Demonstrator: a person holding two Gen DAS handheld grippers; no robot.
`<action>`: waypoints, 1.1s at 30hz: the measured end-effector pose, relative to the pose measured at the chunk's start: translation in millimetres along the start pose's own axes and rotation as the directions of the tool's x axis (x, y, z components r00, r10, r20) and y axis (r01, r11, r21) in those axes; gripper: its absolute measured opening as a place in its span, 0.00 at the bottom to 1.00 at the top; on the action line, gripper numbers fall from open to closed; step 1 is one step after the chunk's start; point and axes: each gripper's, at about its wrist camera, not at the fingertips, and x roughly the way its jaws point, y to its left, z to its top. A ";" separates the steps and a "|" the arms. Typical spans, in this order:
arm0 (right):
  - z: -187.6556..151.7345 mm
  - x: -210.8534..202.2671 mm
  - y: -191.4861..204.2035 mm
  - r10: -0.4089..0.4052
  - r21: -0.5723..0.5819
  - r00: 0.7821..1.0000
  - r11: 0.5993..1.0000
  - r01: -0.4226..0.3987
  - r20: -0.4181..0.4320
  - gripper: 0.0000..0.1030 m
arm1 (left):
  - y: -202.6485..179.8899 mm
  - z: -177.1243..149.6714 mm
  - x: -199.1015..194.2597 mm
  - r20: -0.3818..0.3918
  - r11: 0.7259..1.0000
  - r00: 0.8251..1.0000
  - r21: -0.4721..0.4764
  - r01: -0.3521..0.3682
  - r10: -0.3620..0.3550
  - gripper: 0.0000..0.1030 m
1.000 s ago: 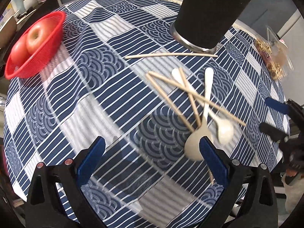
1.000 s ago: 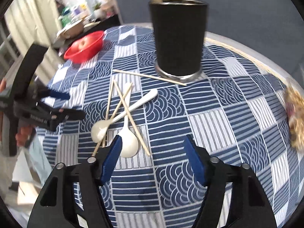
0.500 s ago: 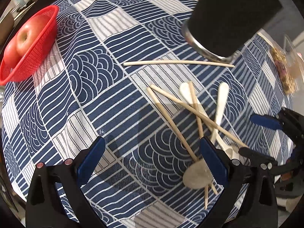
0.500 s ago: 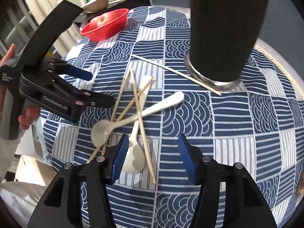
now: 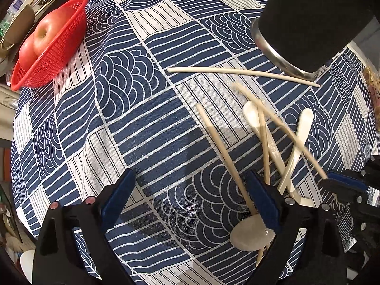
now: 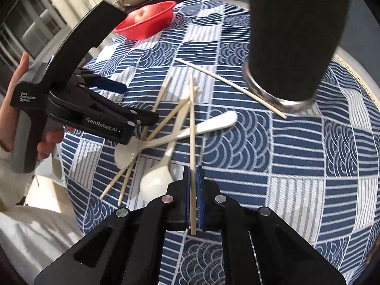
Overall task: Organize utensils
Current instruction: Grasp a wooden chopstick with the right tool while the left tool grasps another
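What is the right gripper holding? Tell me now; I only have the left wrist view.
Observer: The right gripper is shut on one chopstick, pinched between its fingers.
Operator: Report where along its length.
Observer: Near one end. A short stub sticks out behind the fingers, toward the camera.
Operator: Say what the free end crosses.
Observer: It lies across the handle of a white spoon.
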 end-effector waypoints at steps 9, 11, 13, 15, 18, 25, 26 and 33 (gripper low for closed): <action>-16.4 -18.5 -24.8 -0.007 0.170 0.998 0.985 -0.003 0.057 0.05 | 1.8 19.7 -10.0 -0.050 1.000 0.999 -0.002 0.009 -0.010 0.26; -18.6 -23.3 -22.7 -0.021 0.173 0.997 0.985 0.009 0.068 0.05 | 7.2 20.9 -10.4 -0.070 1.000 0.997 -0.008 0.029 -0.029 0.10; -21.9 -28.6 -20.9 -0.033 0.177 0.996 0.984 0.019 0.078 0.05 | 19.8 21.8 -13.0 -0.089 0.995 0.992 -0.064 0.082 -0.088 0.07; -24.1 -34.9 -23.3 -0.024 0.201 0.995 0.980 0.005 0.096 0.05 | 34.0 20.9 -12.1 -0.099 0.983 0.984 -0.120 0.139 -0.151 0.06; -29.1 -49.8 -25.5 -0.032 0.248 0.990 0.969 -0.002 0.134 0.05 | 39.3 20.2 -12.1 -0.109 0.988 0.986 -0.105 0.116 -0.127 0.04; -37.3 -71.1 -24.7 -0.138 0.348 0.987 0.932 0.103 0.077 0.05 | 44.4 15.9 -14.7 -0.135 0.995 0.987 -0.048 0.082 -0.088 0.04; -38.7 -74.5 -24.4 -0.156 0.364 0.986 0.924 0.121 0.067 0.05 | 45.2 4.9 -15.6 -0.133 0.996 0.988 -0.043 0.079 -0.084 0.04; -45.8 -96.7 -19.1 -0.256 0.408 0.966 0.886 0.220 0.035 0.05 | 75.3 -18.6 -35.5 -0.080 0.997 0.994 -0.012 0.073 -0.074 0.04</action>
